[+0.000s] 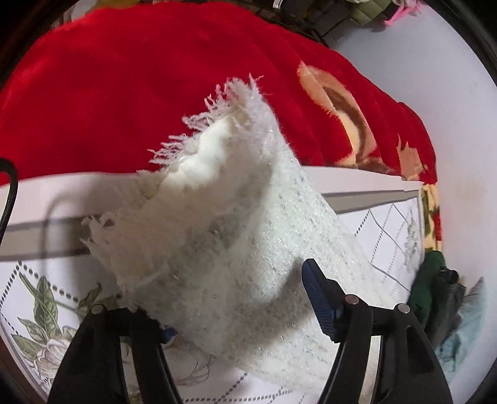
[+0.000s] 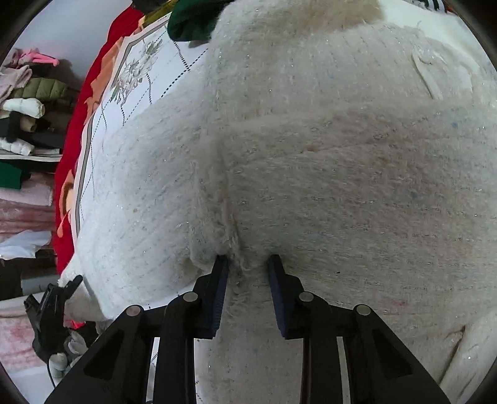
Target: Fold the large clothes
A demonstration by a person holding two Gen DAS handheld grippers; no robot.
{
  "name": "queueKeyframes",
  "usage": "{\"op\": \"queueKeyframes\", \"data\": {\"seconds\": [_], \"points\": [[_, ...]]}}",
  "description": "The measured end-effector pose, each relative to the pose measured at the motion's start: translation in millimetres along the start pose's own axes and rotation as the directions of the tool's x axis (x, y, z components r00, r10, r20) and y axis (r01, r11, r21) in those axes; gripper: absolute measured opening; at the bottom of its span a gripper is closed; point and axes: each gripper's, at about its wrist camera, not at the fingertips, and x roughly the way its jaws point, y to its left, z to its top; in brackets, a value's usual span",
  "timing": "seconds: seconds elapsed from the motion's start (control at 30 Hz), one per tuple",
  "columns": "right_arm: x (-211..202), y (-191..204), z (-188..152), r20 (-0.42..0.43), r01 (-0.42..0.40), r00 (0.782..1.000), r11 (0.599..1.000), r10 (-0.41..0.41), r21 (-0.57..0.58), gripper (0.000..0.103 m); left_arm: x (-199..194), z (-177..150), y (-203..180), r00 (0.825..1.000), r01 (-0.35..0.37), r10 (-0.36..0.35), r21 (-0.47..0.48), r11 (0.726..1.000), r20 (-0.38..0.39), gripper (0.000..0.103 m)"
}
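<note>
A large fluffy white knit garment [image 2: 310, 155] with silver threads lies spread on a white floral sheet [image 2: 136, 71]. In the left wrist view its fringed end [image 1: 217, 217] rises between my left gripper's [image 1: 242, 310] wide-apart fingers; the left fingertip is hidden under the fabric, the blue right pad [image 1: 320, 298] shows. The jaws are open, the cloth draped across them. My right gripper [image 2: 248, 264] presses into a bunched fold of the garment, its blue pads [image 2: 217, 289] a little apart with fabric between them.
A red plush blanket [image 1: 139, 93] with a flower print lies beyond the sheet. A dark green garment [image 2: 192, 18] sits at the sheet's far end. Piled clothes [image 2: 28, 102] fill shelves at the left. My left gripper's body [image 2: 49, 310] shows at the lower left.
</note>
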Motion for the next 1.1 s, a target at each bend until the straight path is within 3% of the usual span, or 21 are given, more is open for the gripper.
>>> {"op": "queueKeyframes", "data": {"seconds": [0.03, 0.07, 0.1, 0.13, 0.2, 0.27, 0.4, 0.43, 0.5, 0.6, 0.7, 0.77, 0.8, 0.87, 0.9, 1.0, 1.1], "points": [[0, 0, 0, -0.007, 0.002, 1.0, 1.0, -0.002, -0.001, 0.028, -7, -3, 0, 1.0, -0.013, 0.013, 0.006, 1.0, 0.016, 0.063], [-3, -3, 1, -0.02, -0.003, 1.0, 1.0, 0.003, 0.004, 0.029, -10, -6, -1, 0.999, -0.029, 0.029, 0.013, 0.999, 0.036, 0.053], [-6, -5, 1, -0.029, -0.01, 1.0, 1.0, 0.011, 0.008, 0.029, -12, -5, -5, 0.996, -0.065, 0.063, 0.029, 0.997, 0.066, 0.017], [-10, -8, 2, -0.035, -0.019, 0.999, 1.0, 0.02, 0.014, 0.029, -16, -2, -7, 0.993, -0.09, 0.085, 0.05, 0.995, 0.082, 0.012], [-23, -19, 0, -0.048, -0.018, 0.999, 0.999, 0.02, 0.036, 0.039, -23, 2, -16, 0.988, -0.115, 0.105, 0.081, 0.99, 0.11, 0.008], [-40, -30, -4, -0.032, 0.03, 0.999, 0.998, -0.028, 0.061, 0.071, -40, 2, -35, 0.979, -0.146, 0.12, 0.154, 0.977, 0.166, 0.007], [-70, -59, -14, 0.014, 0.134, 0.991, 0.986, -0.136, 0.098, 0.073, -87, -20, -82, 0.945, -0.224, 0.122, 0.328, 0.918, 0.304, 0.007], [-75, -66, -15, 0.022, 0.157, 0.987, 0.982, -0.16, 0.105, 0.073, -100, -31, -100, 0.932, -0.252, 0.115, 0.383, 0.889, 0.344, 0.007], [-85, -87, -20, 0.036, 0.181, 0.982, 0.974, -0.187, 0.134, 0.073, -116, -52, -132, 0.926, -0.251, 0.07, 0.465, 0.849, 0.372, 0.007], [-98, -125, -24, 0.036, 0.147, 0.987, 0.967, -0.158, 0.209, 0.073, -135, -99, -176, 0.941, -0.21, -0.011, 0.61, 0.764, 0.338, 0.006], [-118, -164, -30, 0.058, 0.125, 0.988, 0.957, -0.145, 0.263, 0.073, -141, -168, -225, 0.961, -0.147, -0.086, 0.752, 0.642, 0.262, 0.006], [-134, -189, -30, 0.068, 0.132, 0.985, 0.948, -0.157, 0.289, 0.073, -141, -231, -256, 0.977, -0.07, -0.133, 0.836, 0.544, 0.168, 0.006], [-146, -207, -32, 0.077, 0.133, 0.984, 0.943, -0.164, 0.305, 0.073, -140, -252, -265, 0.982, -0.04, -0.141, 0.859, 0.511, 0.129, 0.006], [-169, -242, -36, 0.095, 0.148, 0.978, 0.934, -0.188, 0.324, 0.073, -134, -314, -287, 0.989, 0.044, -0.146, 0.901, 0.432, 0.022, 0.006], [-180, -257, -39, 0.103, 0.158, 0.974, 0.931, -0.202, 0.33, 0.073, -128, -352, -299, 0.988, 0.106, -0.144, 0.917, 0.384, -0.054, 0.007], [-204, -302, -47, 0.113, 0.193, 0.963, 0.918, -0.245, 0.346, 0.073, -112, -434, -317, 0.979, 0.201, -0.102, 0.939, 0.28, -0.179, 0.007], [-220, -352, -56, 0.101, 0.224, 0.955, 0.899, -0.28, 0.376, 0.073, -88, -501, -332, 0.969, 0.247, -0.037, 0.946, 0.209, -0.245, 0.007]]}}
